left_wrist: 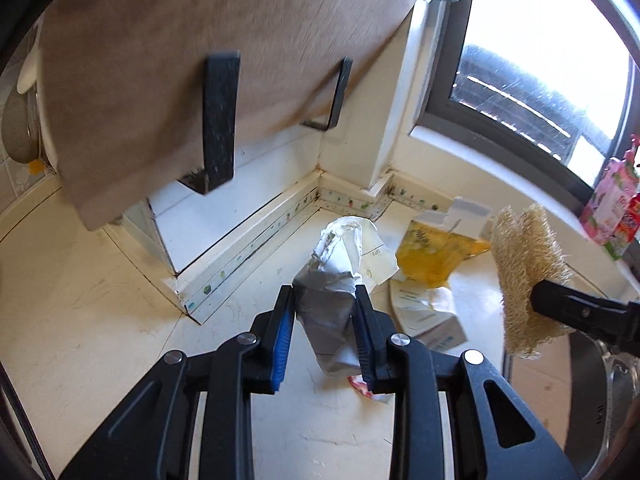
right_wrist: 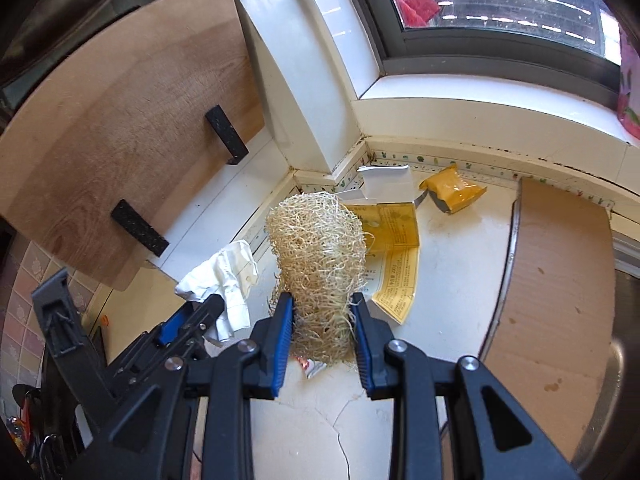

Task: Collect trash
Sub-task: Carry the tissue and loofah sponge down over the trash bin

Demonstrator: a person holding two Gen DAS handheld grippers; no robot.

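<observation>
Between your left jaws the crumpled wrapper stands pinched upright, your right jaws pinch the loofah likewise, and the yellow packet lies on the table well beyond the right.
</observation>
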